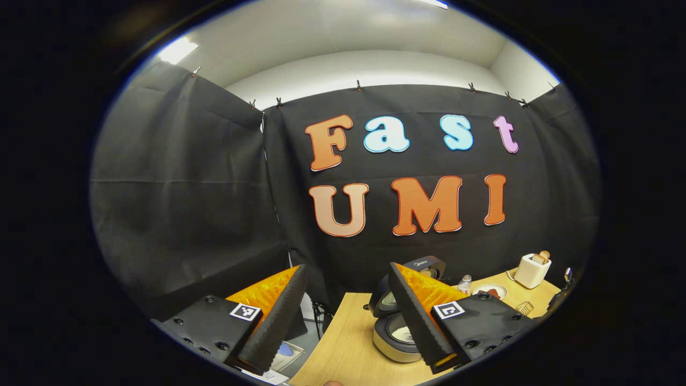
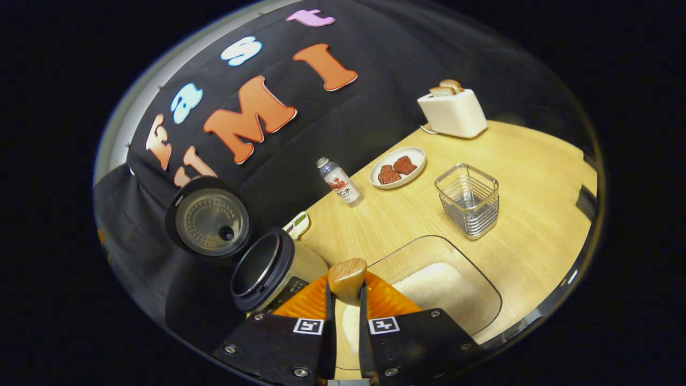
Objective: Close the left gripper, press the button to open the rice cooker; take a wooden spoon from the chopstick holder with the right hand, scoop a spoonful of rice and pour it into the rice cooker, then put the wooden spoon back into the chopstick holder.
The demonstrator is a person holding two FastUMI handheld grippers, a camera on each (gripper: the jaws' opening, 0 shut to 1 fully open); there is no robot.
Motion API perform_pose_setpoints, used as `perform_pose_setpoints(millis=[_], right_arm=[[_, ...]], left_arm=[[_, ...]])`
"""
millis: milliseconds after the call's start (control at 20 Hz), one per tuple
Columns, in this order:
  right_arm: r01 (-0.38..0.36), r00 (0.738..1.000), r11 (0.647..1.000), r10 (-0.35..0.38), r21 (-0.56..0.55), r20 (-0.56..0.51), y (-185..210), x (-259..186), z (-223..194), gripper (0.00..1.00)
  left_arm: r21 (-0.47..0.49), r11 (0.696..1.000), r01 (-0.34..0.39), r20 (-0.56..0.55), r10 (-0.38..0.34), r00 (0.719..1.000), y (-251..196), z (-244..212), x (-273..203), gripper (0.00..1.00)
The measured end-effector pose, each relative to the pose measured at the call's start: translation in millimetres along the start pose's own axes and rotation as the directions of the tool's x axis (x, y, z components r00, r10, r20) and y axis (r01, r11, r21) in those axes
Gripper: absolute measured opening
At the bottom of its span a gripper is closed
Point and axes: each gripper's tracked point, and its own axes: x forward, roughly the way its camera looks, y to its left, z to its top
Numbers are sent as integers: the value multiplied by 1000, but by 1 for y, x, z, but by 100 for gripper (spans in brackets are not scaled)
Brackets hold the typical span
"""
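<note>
Now right tongs (image 2: 347,300) pinch the pale, rounded wooden spoon (image 2: 347,277).

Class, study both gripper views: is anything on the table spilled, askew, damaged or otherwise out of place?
Nothing stands out. The rice cooker stands upright with its lid open, the rice sits inside its clear container, and the chopstick holder, bottle, plate and toaster stand upright. The right tongs grip the wooden spoon.
</note>
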Motion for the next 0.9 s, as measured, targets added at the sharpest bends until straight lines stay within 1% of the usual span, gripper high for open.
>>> perform_pose_setpoints(millis=[50, 100, 150, 200, 250, 300, 350, 400, 450, 500, 650, 750, 900], right_arm=[[-13, 1000, 999, 13, 50, -9, 1, 0, -1, 16], [-21, 1000, 995, 22, 93, -15, 0, 1, -2, 16], [-20, 999, 991, 23, 131, -21, -4, 1, -1, 16], [-18, 999, 987, 22, 158, -24, -7, 0, -1, 16], [-13, 999, 981, 18, 192, -26, -12, 1, 0, 12], [-10, 999, 974, 17, 226, -28, -17, 0, 2, 16], [-8, 999, 965, 16, 264, -28, -22, -2, 4, 16], [-7, 1000, 952, 16, 305, -25, -28, -3, 8, 16], [-10, 1000, 940, 17, 340, -17, -32, -5, 13, 16], [-12, 1000, 929, 17, 369, -8, -35, -7, 16, 16], [-27, 1000, 912, 22, 409, 17, -37, -16, 29, 16], [-43, 999, 902, 32, 430, 31, -35, -22, 38, 16], [-73, 997, 885, 57, 461, 47, -26, -30, 48, 16]], left_arm=[[-1, 1000, 1, -1, -1, 1000, -1, -1, 0, 96], [-2, 1000, 1, -2, -1, 1000, -1, -1, 0, 100], [-3, 1000, 0, -3, 0, 1000, -1, -1, 1, 96], [-6, 1000, -2, -3, 2, 1000, 0, -1, 1, 96], [-7, 1000, -2, -3, 2, 1000, 1, -1, 1, 96], [-7, 1000, -4, -2, 4, 1000, 1, -1, 1, 96], [-5, 1000, -4, -1, 4, 1000, 1, 0, 1, 100], [-2, 1000, -5, 2, 5, 1000, 2, 0, 1, 96], [1, 1000, -6, 5, 6, 1000, 3, 2, 0, 96], [4, 1000, -7, 9, 7, 1000, 3, 4, 1, 100], [7, 1000, -5, 16, 5, 1000, 3, 6, -1, 100], [5, 1000, -7, 21, 7, 1000, 4, 8, -3, 96], [2, 1000, -10, 15, 10, 1000, 7, 4, -3, 96]])
